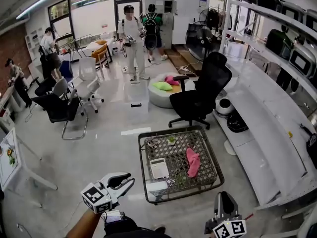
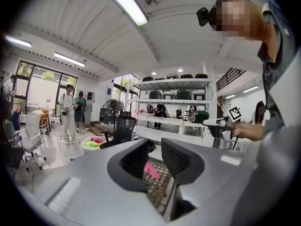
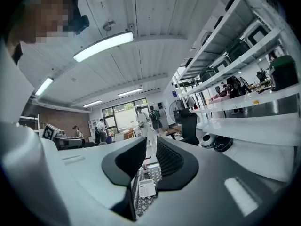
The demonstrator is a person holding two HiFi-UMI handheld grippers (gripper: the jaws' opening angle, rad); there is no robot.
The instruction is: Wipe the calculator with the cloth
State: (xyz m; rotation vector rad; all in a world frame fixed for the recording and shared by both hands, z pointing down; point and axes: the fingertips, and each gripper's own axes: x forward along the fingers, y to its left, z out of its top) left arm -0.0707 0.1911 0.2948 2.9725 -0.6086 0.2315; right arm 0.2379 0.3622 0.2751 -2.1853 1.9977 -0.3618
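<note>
- While the head view looks down on the woven table (image 1: 176, 155), the calculator (image 1: 159, 168) lies at nine o'clock of the pink cloth (image 1: 192, 161), apart from it. The left gripper (image 1: 130, 180) hovers at seven o'clock of the table, the right gripper (image 1: 224, 196) at five.
- Left gripper view: the left gripper (image 2: 155, 142) has its tongs drawn together, empty; the cloth (image 2: 151, 171) lies beyond them.
- Right gripper view: the right gripper (image 3: 151, 142) has its tongs closed on nothing; the calculator (image 3: 146, 188) lies beyond.
</note>
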